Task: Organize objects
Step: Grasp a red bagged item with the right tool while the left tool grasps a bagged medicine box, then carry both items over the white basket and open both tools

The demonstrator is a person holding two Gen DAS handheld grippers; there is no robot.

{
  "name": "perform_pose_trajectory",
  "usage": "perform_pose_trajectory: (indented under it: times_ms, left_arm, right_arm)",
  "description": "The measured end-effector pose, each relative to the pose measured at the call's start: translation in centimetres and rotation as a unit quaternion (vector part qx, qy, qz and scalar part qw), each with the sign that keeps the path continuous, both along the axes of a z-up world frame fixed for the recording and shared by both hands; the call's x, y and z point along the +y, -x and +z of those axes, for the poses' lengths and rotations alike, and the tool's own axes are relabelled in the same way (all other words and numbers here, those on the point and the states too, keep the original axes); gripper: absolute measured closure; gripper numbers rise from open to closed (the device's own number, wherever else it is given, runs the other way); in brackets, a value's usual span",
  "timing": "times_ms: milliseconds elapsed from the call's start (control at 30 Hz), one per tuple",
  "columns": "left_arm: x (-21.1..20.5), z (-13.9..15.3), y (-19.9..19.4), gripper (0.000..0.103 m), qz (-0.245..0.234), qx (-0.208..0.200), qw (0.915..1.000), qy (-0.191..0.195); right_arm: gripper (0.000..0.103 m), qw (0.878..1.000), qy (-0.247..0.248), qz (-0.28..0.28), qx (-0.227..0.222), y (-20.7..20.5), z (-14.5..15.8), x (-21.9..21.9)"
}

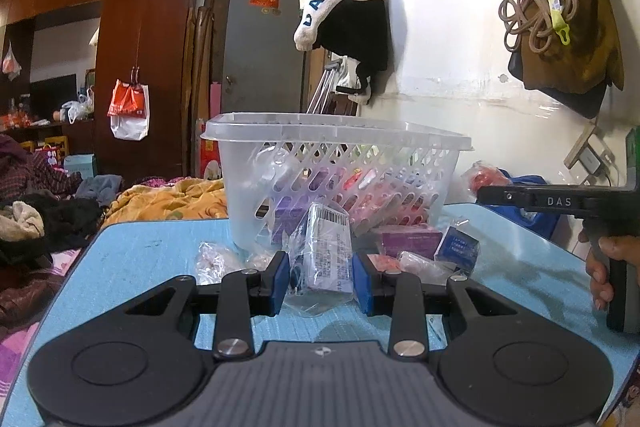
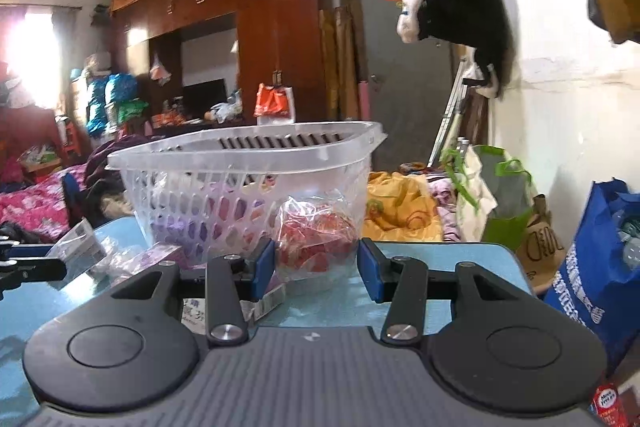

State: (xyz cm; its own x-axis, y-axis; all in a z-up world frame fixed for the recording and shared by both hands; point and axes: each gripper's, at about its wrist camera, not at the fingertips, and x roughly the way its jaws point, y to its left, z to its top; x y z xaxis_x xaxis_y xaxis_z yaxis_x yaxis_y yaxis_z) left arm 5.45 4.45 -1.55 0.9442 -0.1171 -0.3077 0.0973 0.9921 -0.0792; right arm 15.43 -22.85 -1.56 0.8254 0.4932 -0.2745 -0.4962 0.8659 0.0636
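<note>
Between the blue pads of the left claw sits a boxed item in a clear plastic bag, standing tilted on the blue tabletop; the pads sit narrow and close to its sides, though whether they truly press the box or only the loose film I cannot tell. Just behind it stands the clear slotted basket, already holding purple and red packets, with a purple box, a small blue box and other wrapped bits scattered at its foot. From the right wrist view, the right claw stands narrow around a bagged red bundle that rests against the basket wall, and again contact is uncertain. A hand grips the right tool's handle at the edge of the left view. The main risk, as I judge it, is slippery film: a claw closing on bag instead of contents could let the item slide out on the way up. The basket's rim stands high, so a low lift could catch it and tip or shove the light basket. Both claws work close together, and the litter at the basket's foot could be swept off the tabletop.
</note>
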Motion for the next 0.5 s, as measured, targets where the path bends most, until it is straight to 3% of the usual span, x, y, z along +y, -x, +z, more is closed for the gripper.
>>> perform_pose_trajectory:
  times_ms: [233, 333, 500]
  left_arm:
    - [0.3, 0.3, 0.3, 0.065, 0.011, -0.017, 0.9998, 0.009]
    - [1.1, 0.8, 0.2, 0.065, 0.020, -0.019, 0.9990, 0.034]
    - [2.0, 4.1, -0.7, 0.065, 0.013, -0.038, 0.9975, 0.057]
  right_arm:
    - [0.054, 0.999, -0.032, -0.014, -0.006, 0.7, 0.2, -0.8]
    - [0.054, 0.998, -0.056, -0.014, -0.008, 1.5, 0.9, -1.6]
    - [0.054, 0.998, -0.064, 0.008, -0.028, 2.4, 4.0, -0.9]
